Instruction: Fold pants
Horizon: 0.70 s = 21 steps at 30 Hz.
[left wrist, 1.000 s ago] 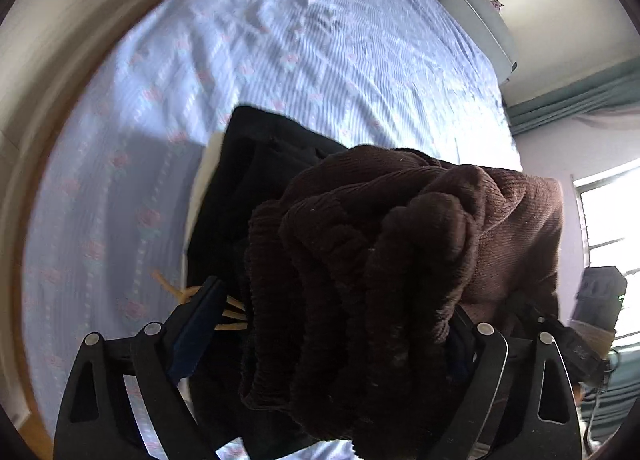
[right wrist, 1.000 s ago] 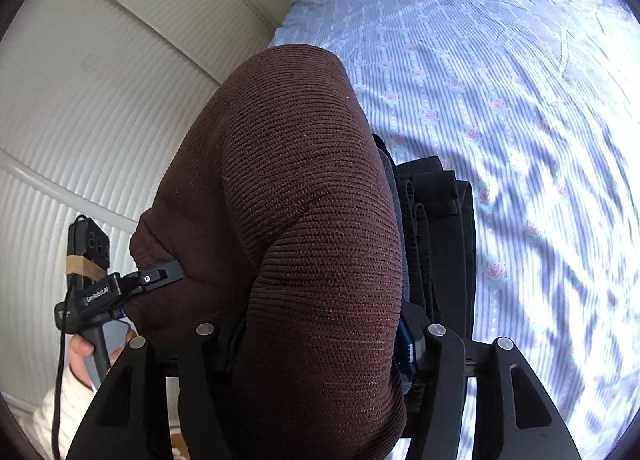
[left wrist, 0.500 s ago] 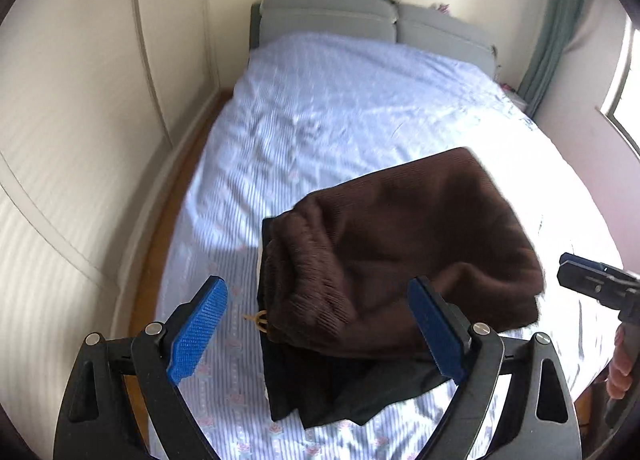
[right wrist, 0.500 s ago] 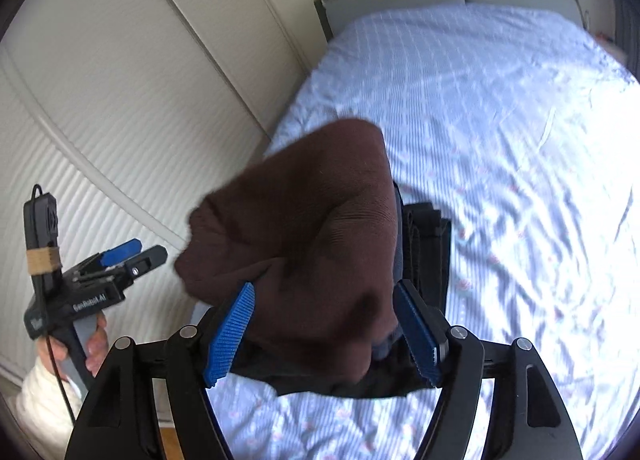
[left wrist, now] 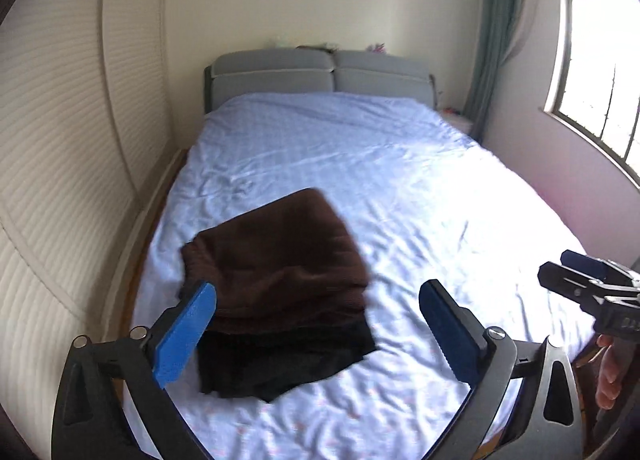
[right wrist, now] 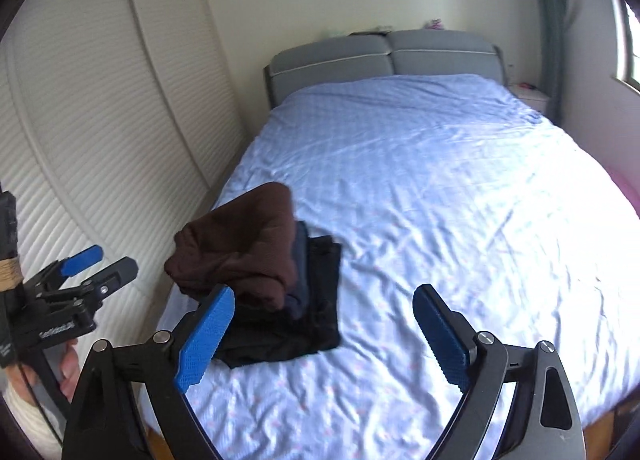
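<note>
Now both the left gripper (left wrist: pixel 318 330) and right gripper (right wrist: pixel 324 334) have let go and pulled back, jaws spread and empty, leaving the folded brown pants (left wrist: pixel 280 260) resting on the dark stack (left wrist: pixel 288 360) near the bed's (left wrist: pixel 400 200) left edge, so the fold looks finished.

The brown pants (left wrist: pixel 276 264) cover most of the dark garments (left wrist: pixel 280 360) stacked beneath them near the bed's (left wrist: pixel 400 180) left edge; how many lie there cannot be told. The left gripper's blue fingers (left wrist: pixel 182 338) hide the stack's near left corner. Small items on the headboard (right wrist: pixel 380 56) are too tiny to identify.
</note>
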Tool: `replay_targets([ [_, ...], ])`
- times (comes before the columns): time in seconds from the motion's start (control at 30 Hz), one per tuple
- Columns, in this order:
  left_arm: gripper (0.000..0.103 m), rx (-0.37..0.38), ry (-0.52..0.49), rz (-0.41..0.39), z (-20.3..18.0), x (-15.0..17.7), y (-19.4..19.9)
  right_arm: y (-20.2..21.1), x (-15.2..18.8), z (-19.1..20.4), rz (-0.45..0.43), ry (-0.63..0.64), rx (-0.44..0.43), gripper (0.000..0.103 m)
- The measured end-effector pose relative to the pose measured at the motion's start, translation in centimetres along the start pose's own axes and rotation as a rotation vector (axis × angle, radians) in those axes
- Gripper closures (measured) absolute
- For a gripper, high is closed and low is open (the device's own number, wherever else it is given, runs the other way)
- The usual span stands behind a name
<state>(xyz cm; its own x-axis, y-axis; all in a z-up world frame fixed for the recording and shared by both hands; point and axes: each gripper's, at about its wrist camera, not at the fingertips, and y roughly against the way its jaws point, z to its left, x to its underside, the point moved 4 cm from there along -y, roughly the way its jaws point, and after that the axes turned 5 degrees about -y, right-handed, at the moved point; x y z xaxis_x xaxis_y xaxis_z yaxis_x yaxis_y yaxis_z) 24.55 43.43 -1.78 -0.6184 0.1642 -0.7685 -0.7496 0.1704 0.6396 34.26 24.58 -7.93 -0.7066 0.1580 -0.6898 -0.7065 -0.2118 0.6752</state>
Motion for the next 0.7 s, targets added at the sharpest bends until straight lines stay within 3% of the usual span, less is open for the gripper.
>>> replay_targets([
  [0.23,0.000,0.011,-0.084,-0.054,-9.8,0.0,2.7,6.0,0.7,-6.7,-0.044,-0.043,0.042,0.012],
  [0.7,0.000,-0.019,-0.031,-0.059,-28.4,3.0,6.3,14.7,3.0,-22.5,-0.028,-0.026,0.015,0.012],
])
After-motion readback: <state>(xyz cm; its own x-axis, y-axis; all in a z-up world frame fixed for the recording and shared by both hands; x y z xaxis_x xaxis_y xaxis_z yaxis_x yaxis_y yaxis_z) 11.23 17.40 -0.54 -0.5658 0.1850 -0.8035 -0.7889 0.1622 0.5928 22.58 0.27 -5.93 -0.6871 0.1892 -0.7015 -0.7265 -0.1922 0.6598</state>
